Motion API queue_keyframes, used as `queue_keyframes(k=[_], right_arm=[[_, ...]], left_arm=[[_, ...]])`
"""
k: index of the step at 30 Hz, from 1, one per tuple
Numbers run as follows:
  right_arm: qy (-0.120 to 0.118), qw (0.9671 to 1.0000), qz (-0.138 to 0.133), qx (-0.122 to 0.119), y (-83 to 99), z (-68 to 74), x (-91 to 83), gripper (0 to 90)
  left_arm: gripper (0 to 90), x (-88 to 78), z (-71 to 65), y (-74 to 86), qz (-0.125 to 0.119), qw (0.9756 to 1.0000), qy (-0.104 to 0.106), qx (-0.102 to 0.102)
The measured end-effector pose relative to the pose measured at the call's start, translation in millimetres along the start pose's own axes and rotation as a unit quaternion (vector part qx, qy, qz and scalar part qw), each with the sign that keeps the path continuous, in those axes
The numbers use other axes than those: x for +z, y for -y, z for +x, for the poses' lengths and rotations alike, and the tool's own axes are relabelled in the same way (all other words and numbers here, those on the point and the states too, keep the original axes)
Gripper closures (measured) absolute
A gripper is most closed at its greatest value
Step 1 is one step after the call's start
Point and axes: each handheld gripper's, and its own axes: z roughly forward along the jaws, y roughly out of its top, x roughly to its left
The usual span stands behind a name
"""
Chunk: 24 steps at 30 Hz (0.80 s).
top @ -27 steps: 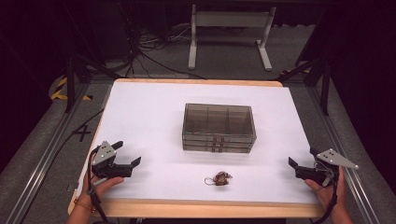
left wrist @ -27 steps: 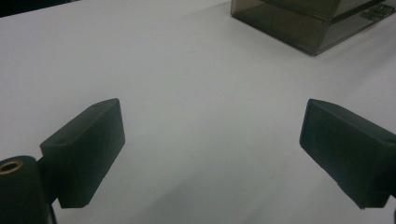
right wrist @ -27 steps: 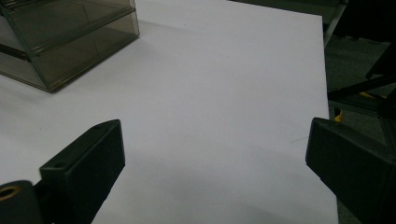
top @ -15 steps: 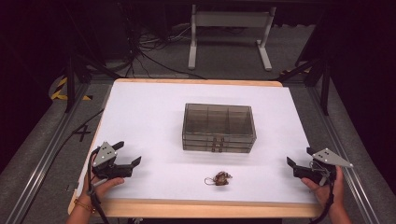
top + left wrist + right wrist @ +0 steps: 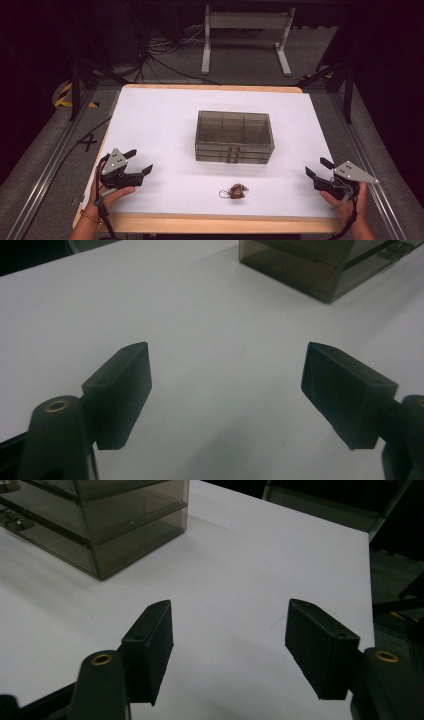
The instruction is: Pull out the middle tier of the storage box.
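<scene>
1. White tabletop point(image 5: 165, 120) with a wooden edge sits in a dark room – cables and a grey metal stand point(image 5: 245, 35) lie on the floor beyond its far side.
2. At the near left corner, the left gripper point(image 5: 141, 161) is held in the person's left hand point(image 5: 114, 194), just above the table, its tips pointing toward the middle.
3. Its jaws stand wide apart with nothing between them; the left gripper view has bare white surface in the gap.
4. Ahead of that gripper and to its right stands a smoky see-through drawer box point(image 5: 234, 136), well apart from both grippers, its drawers shut.
5. Nearer the person, between the two grippers, lies a small brown trinket point(image 5: 237, 191) with a thin loop – it is too small to name more closely.
6. At the near right edge, the right gripper point(image 5: 317, 168) is held in the right hand point(image 5: 345, 204), tips pointing inward toward the trinket.
7. Its jaws are also parted and empty; the box's corner lies up and to the left of them.
</scene>
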Motion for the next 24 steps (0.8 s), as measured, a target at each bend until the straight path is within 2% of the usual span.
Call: queue_keyframes(k=[4,7,10,11,13,18,19,20,21,22,24], right_arm=[[-0.005,0.9999,-0.007,-0.012,-8.8,7.4,0.6,37.9],[-0.011,0.9997,-0.012,-0.019,-15.0,11.1,0.6,39.6],[-0.017,0.9996,-0.011,-0.022,-18.8,13.5,0.9,44.5],[-0.021,0.9995,-0.009,-0.024,-20.7,14.5,1.0,45.4],[-0.025,0.999,-0.007,-0.035,-26.8,18.3,1.8,46.6],[-0.031,0.9967,-0.015,-0.074,-43.8,32.8,5.0,46.0],[-0.038,0.9963,-0.019,-0.075,-47.3,36.2,6.4,46.6],[-0.038,0.9963,-0.019,-0.075,-47.3,36.2,6.4,46.6],[-0.05,0.9955,-0.026,-0.076,-51.7,40.4,8.4,47.4],[-0.054,0.9949,-0.031,-0.079,-55.0,44.1,10.4,48.1],[-0.064,0.9936,-0.036,-0.086,-62.1,53.0,15.3,49.7]], left_arm=[[24.5,2.1,-8.2,-18.2,-0.005,0.9997,0.007,0.022],[28.0,5.4,-12.4,-28.6,-0.007,0.9993,0.021,0.03],[37.6,8.6,-13.9,-36.5,-0.01,0.9989,0.031,0.034],[37.6,12.1,-15.0,-43.1,-0.008,0.9983,0.046,0.035],[46.7,17.8,-18.5,-53.3,-0.008,0.9973,0.056,0.048],[56.6,34.0,-29.2,-77.1,-0.012,0.9965,0.046,0.069],[60.4,34.0,-29.2,-77.1,-0.012,0.9965,0.046,0.069],[60.4,37.8,-31.7,-82.0,-0.015,0.9956,0.052,0.077],[63.3,40.6,-34.8,-85.5,-0.016,0.9945,0.063,0.082],[65.9,44.0,-38.4,-90.1,-0.017,0.9933,0.065,0.094],[68.8,49.4,-42.9,-96.3,-0.023,0.9919,0.071,0.102]])
